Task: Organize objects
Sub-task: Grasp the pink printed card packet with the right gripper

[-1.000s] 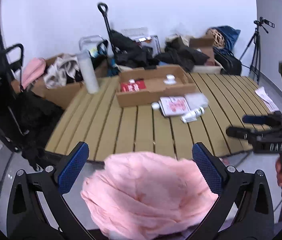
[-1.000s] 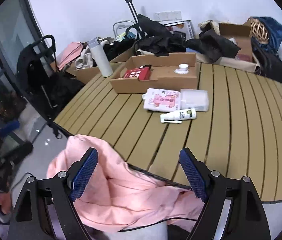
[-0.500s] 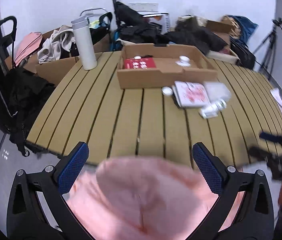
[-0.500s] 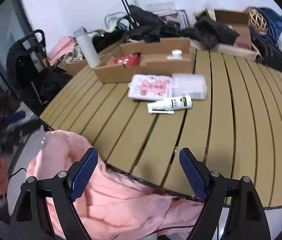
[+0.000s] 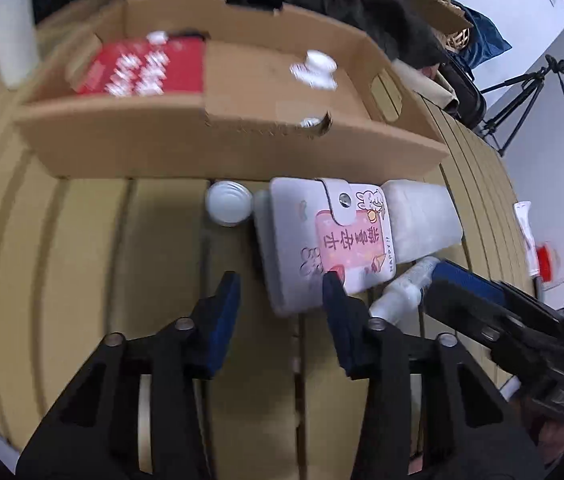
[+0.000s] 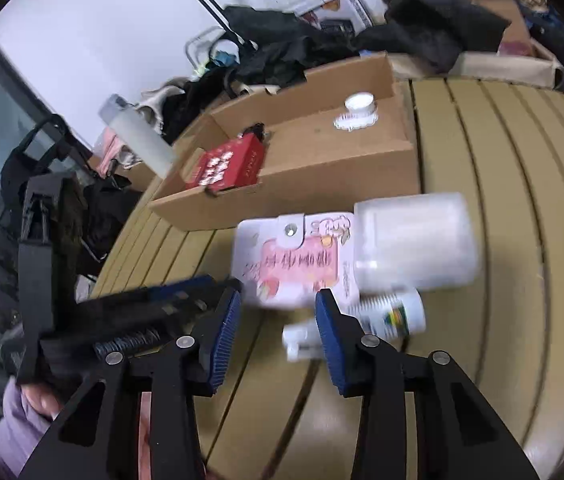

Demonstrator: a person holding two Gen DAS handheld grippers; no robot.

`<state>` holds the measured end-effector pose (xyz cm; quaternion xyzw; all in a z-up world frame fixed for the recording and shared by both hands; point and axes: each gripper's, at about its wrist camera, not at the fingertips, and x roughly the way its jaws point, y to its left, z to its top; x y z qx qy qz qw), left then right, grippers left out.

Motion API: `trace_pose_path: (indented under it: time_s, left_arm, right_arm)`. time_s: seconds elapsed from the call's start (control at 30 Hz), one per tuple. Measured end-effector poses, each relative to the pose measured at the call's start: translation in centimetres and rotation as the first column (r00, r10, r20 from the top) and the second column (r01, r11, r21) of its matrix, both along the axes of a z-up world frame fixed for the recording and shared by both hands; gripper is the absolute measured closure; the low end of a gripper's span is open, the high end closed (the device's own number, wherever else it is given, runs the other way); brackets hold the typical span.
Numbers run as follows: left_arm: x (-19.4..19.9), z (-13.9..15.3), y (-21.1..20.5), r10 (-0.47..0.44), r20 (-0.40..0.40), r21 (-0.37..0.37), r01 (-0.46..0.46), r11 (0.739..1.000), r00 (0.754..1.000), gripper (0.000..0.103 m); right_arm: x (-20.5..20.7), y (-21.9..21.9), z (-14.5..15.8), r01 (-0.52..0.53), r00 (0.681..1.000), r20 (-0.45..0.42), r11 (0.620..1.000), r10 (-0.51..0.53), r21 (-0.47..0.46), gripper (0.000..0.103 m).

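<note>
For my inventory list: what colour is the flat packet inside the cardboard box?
Red with white lettering, clearest in the right wrist view.

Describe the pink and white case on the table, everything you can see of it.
The case is a flat, wallet-like pouch, white with a pink panel bearing characters and cartoon rabbits, shut by a flap with a metal snap. It lies flat on the slatted table, just in front of the cardboard box. A translucent container lies against one side, a spray bottle at its near corner, a small white cap by the other side. Neither gripper touches it.
</note>
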<state>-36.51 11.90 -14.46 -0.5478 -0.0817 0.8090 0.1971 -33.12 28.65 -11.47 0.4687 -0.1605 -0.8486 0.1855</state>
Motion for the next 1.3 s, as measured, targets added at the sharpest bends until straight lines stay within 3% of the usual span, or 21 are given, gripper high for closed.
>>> trace_pose_path:
  time_s: [0.13,0.23,0.3,0.47,0.53,0.57,0.63,0.77,0.87,0.97,1.03,1.13,1.23,1.3]
  left_arm:
    - [0.7,0.2,-0.1,-0.02,-0.024,0.029,0.021,0.999,1.0,0.086]
    - [0.8,0.2,-1.1,-0.01,-0.012,0.063,0.011,0.998,1.0,0.09]
    - [0.8,0.1,-1.7,0.006,-0.006,0.094,-0.006,0.996,1.0,0.09]
    - [0.9,0.3,-0.6,-0.012,-0.027,0.079,0.014,0.997,1.0,0.09]
    - [0.9,0.3,-0.4,0.005,-0.016,0.074,-0.004,0.997,1.0,0.09]
    - [1.2,0.5,-0.5,0.017,-0.013,0.069,-0.017,0.998,1.0,0.09]
    - [2.5,1.9,-0.8,0.026,-0.046,0.077,-0.023,0.997,0.999,0.09]
    - [6.8,4.5,-3.5,0.034,-0.095,0.166,-0.018,0.986,0.995,0.09]
    - [9.4,2.7,-5.4,0.05,-0.026,0.132,-0.046,0.99,0.998,0.09]
    - [11.0,-0.3,-5.9,0.05,0.053,0.074,-0.054,0.996,0.997,0.09]
    - [11.7,-1.4,-6.0,0.066,0.06,0.016,-0.067,0.998,0.996,0.083]
    - [12.1,-0.4,-6.1,0.059,-0.008,-0.004,-0.059,0.998,0.998,0.054]
    - [11.6,0.4,-5.9,0.044,-0.058,0.007,-0.044,0.999,0.997,0.05]
    - [10.8,-0.8,-5.5,0.048,-0.016,-0.027,-0.049,0.998,0.999,0.05]
  right_arm:
    - [-2.5,-0.8,-2.1,0.074,0.994,0.074,0.991,-0.083,0.115,0.061]
    - [-3.4,-1.2,-3.3,0.09,0.99,0.095,0.984,-0.105,0.151,0.06]
    - [-3.6,-0.9,-3.3,0.095,0.991,0.089,0.99,-0.104,0.103,0.058]
    - [-4.5,0.3,-4.1,0.066,0.993,0.103,0.997,-0.063,-0.029,0.049]
    - [-4.4,0.7,-4.2,0.063,0.994,0.098,0.997,-0.057,-0.051,0.056]
    - [-4.2,0.9,-4.0,0.074,0.993,0.092,0.996,-0.069,-0.046,0.067]
    - [-2.9,1.3,-2.9,0.086,0.994,0.075,0.995,-0.082,-0.059,0.078]
    - [1.5,0.4,0.6,0.051,0.999,-0.004,0.997,-0.051,-0.055,0.08]
    - [5.1,-0.8,-0.3,0.011,0.999,0.05,0.995,-0.006,-0.103,0.08]
    - [7.8,-3.2,-2.8,-0.032,0.995,0.089,0.998,0.036,-0.047,0.079]
    - [8.7,-4.1,-4.4,-0.029,0.993,0.118,0.999,0.03,-0.015,0.079]
    - [9.6,-5.0,-4.2,-0.064,0.995,0.083,0.998,0.062,0.015,0.075]
    - [9.6,-5.8,-3.8,-0.098,0.992,0.085,0.992,0.092,0.076,0.062]
    - [9.4,-5.9,-3.8,-0.082,0.994,0.083,0.993,0.075,0.083,0.051]
